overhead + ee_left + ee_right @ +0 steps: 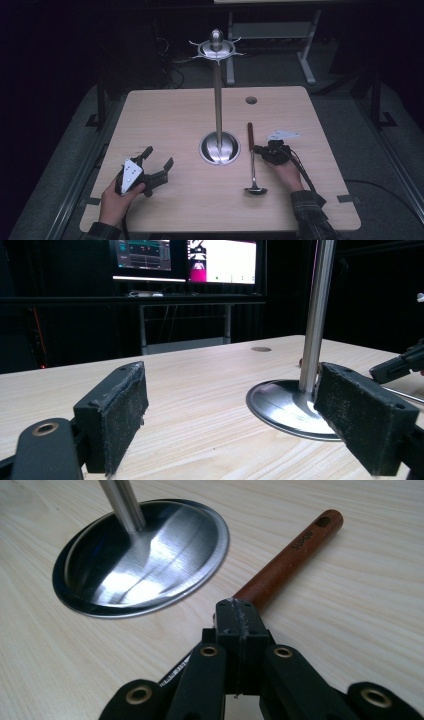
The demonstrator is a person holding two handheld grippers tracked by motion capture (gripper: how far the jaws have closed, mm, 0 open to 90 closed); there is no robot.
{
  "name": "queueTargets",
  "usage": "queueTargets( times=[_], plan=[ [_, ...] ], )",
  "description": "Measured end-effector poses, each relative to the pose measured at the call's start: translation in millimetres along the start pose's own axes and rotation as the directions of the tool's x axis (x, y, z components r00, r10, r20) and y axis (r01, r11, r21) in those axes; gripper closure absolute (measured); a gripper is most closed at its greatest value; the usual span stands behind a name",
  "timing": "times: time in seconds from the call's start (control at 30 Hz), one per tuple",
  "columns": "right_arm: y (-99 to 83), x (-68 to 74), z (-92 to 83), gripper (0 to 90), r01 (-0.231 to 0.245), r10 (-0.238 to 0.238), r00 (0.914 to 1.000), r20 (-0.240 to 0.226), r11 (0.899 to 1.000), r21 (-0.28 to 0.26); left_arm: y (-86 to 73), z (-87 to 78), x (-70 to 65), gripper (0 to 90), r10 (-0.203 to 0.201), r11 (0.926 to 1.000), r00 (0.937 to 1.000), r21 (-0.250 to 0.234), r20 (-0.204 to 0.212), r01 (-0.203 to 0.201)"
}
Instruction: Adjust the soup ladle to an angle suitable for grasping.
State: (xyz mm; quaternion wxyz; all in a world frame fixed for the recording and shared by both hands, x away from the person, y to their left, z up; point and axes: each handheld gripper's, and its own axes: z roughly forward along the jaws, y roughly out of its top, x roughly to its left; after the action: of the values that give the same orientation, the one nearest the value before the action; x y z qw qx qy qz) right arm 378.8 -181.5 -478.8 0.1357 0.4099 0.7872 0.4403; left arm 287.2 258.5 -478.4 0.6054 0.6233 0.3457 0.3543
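— pale wood table (165,110), seen from the high view, with a steel stand (218,100) upright near the middle: round shiny base (219,148), thin pole, ring of small hooks (216,49) at the top under a ball knob.

— and just right of that base?

— ladle (252,160) lying flat on the wood, reddish-brown wooden handle (250,135) pointing away from the person, metal shaft running back to a small bowl (255,190) nearest the table's front edge. close beside the base, not touching.

— right gripper (263,150)?

— held low in the right hand (286,172), at the ladle's shaft just below the wooden handle. jaws drawn together in the right gripper view (239,625), handle (292,555) coming out right beyond the tips, shaft slipping under them. clamped on the ladle, by the look of it, though the contact itself sits hidden beneath the jaws.

— left gripper (157,157)?

— front left of the table, held in the left hand (117,202), jaws spread wide with bare table between them. same in the left gripper view: two padded fingers (122,415) far apart, stand base (287,407) and pole (315,315) ahead to the right, well clear of the ladle.

— background?

— lit monitors (185,260) on a desk beyond the table, dark otherwise.
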Motion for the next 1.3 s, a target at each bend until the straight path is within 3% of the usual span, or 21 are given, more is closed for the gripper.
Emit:
queueTargets(
  times=[0.23,0.37,0.57,0.7,0.73,0.8,0.87,0.93,0.97,1.03,1.17,1.3],
  plan=[
    [2.2,5.4,4.6,90.0,0.034,-0.034,0.999,-0.028,0.999,0.007,0.0,0.0,0.0,13.5,0.0,1.0,1.0,0.0,0.001,0.0],
    [3.6,4.9,1.6,90.0,0.023,-0.022,0.9993,-0.03,1.0,0.008,0.0,0.0,0.0,13.5,0.0,1.0,1.0,-0.001,0.002,0.0],
    [20.3,18.2,-21.2,89.9,0.023,-0.013,0.9968,-0.079,0.991,0.128,0.0,-0.1,0.0,13.5,-0.001,1.0,1.0,-0.001,0.002,0.001],
    [20.2,28.3,-24.8,90.0,0.027,0.0,0.9942,-0.107,0.968,0.249,0.1,-0.1,0.0,13.5,0.003,1.0,1.0,0.001,0.001,-0.003],
    [20.2,28.3,-24.8,90.0,0.027,0.0,0.9942,-0.107,0.968,0.249,0.1,-0.1,0.0,13.5,0.005,1.0,1.0,0.002,0.001,-0.005],
    [20.1,33.9,-24.5,90.0,0.04,-0.003,0.9912,-0.132,0.958,0.282,0.1,-0.2,0.0,13.5,0.004,1.0,1.0,0.002,0.001,-0.004],
    [21.6,42.5,-22.6,90.0,0.069,-0.015,0.9861,-0.165,0.942,0.327,0.1,-0.2,0.0,13.5,0.005,1.0,1.0,0.002,0.001,-0.005],
    [21.9,44.5,-22.0,90.0,0.072,-0.016,0.9858,-0.167,0.939,0.336,0.1,-0.2,0.0,13.5,0.004,1.0,1.0,0.002,0.001,-0.004],
    [22.4,51.0,-20.2,90.0,0.083,-0.017,0.9841,-0.177,0.924,0.372,0.0,-0.1,-0.1,13.5,0.001,1.0,1.0,0.0,0.001,-0.001],
    [22.2,52.7,-19.4,90.0,0.094,-0.026,0.9832,-0.181,0.921,0.379,0.1,-0.1,0.0,13.5,0.003,1.0,1.0,0.001,0.001,-0.003],
    [20.2,59.1,-16.8,90.0,0.095,-0.028,0.9863,-0.162,0.9,0.425,0.1,-0.2,0.0,13.5,0.005,1.0,1.0,0.002,0.001,-0.005],
    [18.3,59.4,-16.6,90.0,0.094,-0.025,0.9865,-0.162,0.895,0.435,0.0,-0.2,0.0,13.5,0.004,1.0,1.0,0.001,0.002,-0.004]
  ],
)
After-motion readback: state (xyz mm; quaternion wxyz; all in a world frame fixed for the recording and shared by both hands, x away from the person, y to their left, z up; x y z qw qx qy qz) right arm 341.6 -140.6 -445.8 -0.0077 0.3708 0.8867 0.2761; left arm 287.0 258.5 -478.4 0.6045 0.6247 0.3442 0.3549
